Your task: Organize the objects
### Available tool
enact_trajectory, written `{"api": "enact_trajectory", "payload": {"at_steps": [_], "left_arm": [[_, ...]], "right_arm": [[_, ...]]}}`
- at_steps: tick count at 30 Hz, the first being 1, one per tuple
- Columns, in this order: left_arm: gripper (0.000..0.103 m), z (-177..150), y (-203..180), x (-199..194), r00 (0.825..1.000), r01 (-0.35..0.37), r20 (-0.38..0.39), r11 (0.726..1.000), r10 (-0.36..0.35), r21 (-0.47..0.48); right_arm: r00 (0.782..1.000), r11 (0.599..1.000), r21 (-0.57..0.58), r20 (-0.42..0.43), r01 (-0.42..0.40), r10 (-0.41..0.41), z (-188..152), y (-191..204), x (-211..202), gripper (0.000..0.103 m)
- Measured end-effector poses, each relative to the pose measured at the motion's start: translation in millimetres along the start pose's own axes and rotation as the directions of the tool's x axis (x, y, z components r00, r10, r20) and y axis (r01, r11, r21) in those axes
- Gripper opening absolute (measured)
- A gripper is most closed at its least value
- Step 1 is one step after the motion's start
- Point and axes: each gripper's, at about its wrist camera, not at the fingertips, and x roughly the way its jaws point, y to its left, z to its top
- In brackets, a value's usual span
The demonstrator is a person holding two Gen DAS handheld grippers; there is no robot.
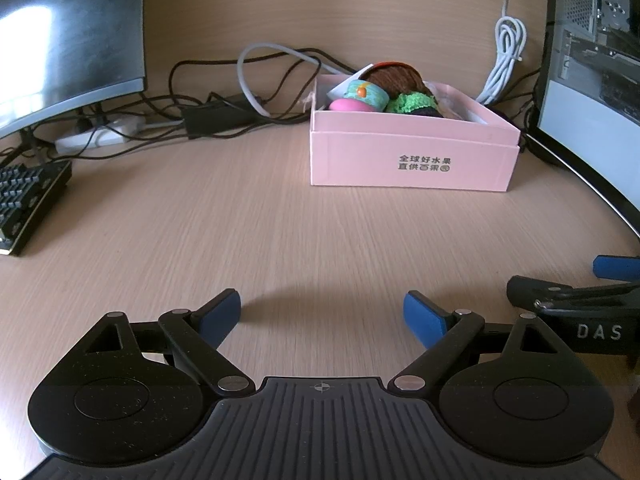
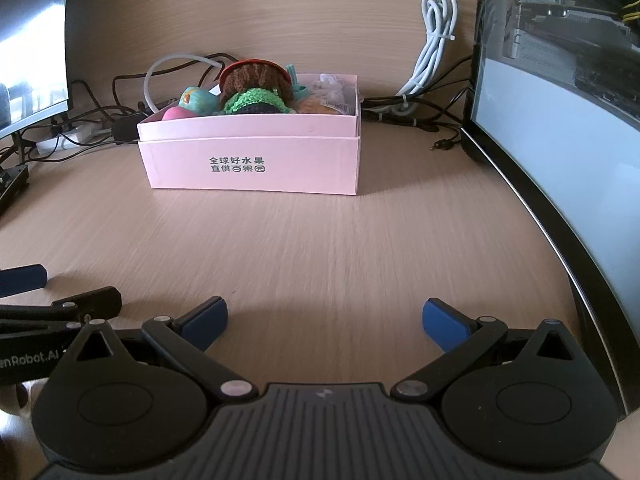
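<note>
A pink cardboard box (image 1: 412, 160) (image 2: 256, 160) stands on the wooden desk, ahead of both grippers. It holds a brown and green knitted toy (image 1: 404, 92) (image 2: 256, 88), a teal toy (image 1: 366, 94) (image 2: 198, 100), a pink ball (image 1: 350, 106) (image 2: 178, 113) and a clear packet (image 2: 330, 96). My left gripper (image 1: 322, 316) is open and empty, low over the desk, well short of the box. My right gripper (image 2: 324, 320) is open and empty, beside the left one. Each gripper shows at the edge of the other's view.
A monitor (image 1: 60, 40) and a black keyboard (image 1: 28, 200) are at the left. A computer case (image 2: 560, 120) stands at the right. Black cables and a power strip (image 1: 100, 132) lie behind the box, with a coiled white cable (image 2: 436, 40).
</note>
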Motion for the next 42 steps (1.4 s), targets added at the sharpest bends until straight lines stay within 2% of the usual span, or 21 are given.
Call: {"api": "enact_trajectory", "payload": {"at_steps": [42], "left_arm": [[0.093, -0.4, 0.0, 0.8, 1.000, 0.001, 0.002, 1.000, -0.001, -0.001]], "right_arm": [[1.000, 1.000, -0.008, 0.000, -0.003, 0.003, -0.6, -0.4, -0.9, 0.103]]}}
